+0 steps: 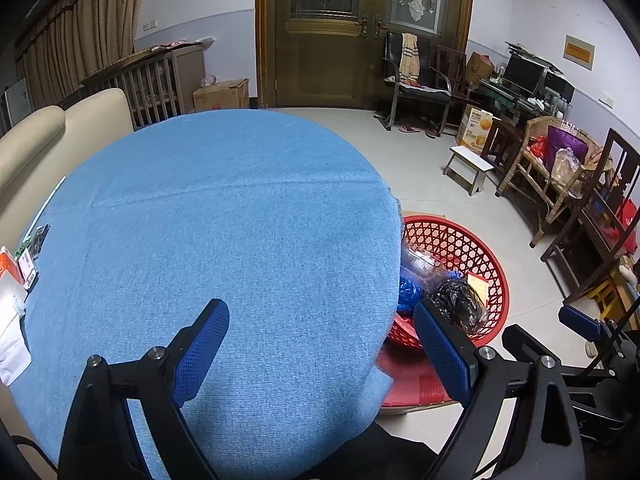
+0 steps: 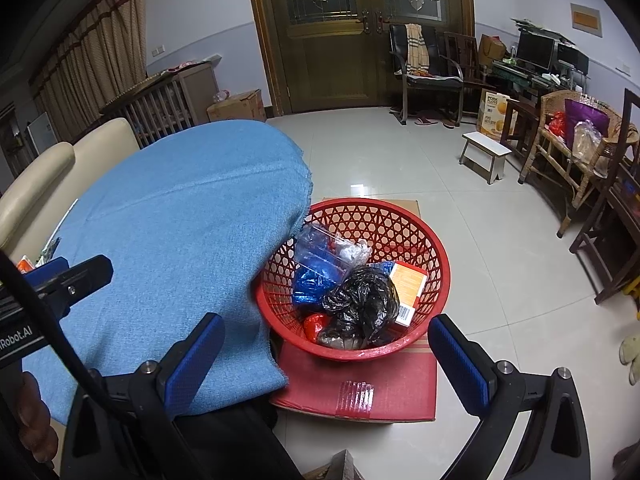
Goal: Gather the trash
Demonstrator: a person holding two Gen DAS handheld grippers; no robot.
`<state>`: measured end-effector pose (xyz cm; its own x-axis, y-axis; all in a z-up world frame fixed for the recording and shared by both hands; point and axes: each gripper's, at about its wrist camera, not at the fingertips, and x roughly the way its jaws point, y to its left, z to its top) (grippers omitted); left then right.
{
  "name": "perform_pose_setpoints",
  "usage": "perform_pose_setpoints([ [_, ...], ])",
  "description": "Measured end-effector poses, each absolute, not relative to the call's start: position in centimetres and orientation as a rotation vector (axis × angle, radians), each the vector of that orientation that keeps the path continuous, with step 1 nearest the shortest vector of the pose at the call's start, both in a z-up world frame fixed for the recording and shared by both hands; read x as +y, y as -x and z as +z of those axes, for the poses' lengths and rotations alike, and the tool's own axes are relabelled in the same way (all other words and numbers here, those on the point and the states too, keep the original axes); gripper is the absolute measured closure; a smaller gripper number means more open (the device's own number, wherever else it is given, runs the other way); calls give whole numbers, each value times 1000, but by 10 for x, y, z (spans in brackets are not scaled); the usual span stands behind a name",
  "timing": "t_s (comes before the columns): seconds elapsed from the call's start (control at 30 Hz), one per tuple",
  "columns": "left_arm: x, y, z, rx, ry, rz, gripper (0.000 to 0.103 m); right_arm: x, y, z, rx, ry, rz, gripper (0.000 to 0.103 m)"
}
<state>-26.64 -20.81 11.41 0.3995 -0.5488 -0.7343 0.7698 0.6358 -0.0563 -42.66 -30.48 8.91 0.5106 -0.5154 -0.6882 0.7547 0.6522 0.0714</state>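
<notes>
Both tools sit nearest the lens: the left gripper (image 1: 320,344) has its jaws spread wide with nothing between them, over the lower part of the blue tablecloth (image 1: 224,216); the right gripper (image 2: 326,350) is likewise spread and empty, low in its frame, above the near rim of the red basket (image 2: 404,220). Largest surface is the cloth-covered table, filling the centre-left of the left wrist view; its frayed right edge overhangs and just overlaps the basket's left rim. Pale floor tiles (image 2: 380,156) lie open from the basket to the wooden double door (image 2: 332,40) at upper centre, with furniture crowding the right margin only. A cream sofa back (image 1: 52,136) borders the table at upper left. Under the basket is a flat red cardboard box (image 2: 360,384), taped on its near face. Collected trash lies inside the basket: a black plastic bag (image 2: 364,300), blue wrapper (image 2: 310,284), clear plastic packaging (image 2: 320,248) and an orange carton (image 2: 408,284). Small packets (image 1: 16,272) remain at the table's far left edge.
</notes>
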Motion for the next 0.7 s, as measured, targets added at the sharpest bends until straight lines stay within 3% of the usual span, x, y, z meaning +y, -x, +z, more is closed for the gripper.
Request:
perform_pose_setpoints([
  [0.7,-209,271,116,784,-326,-869,10,-304,427,89,680,-390,-788,0],
])
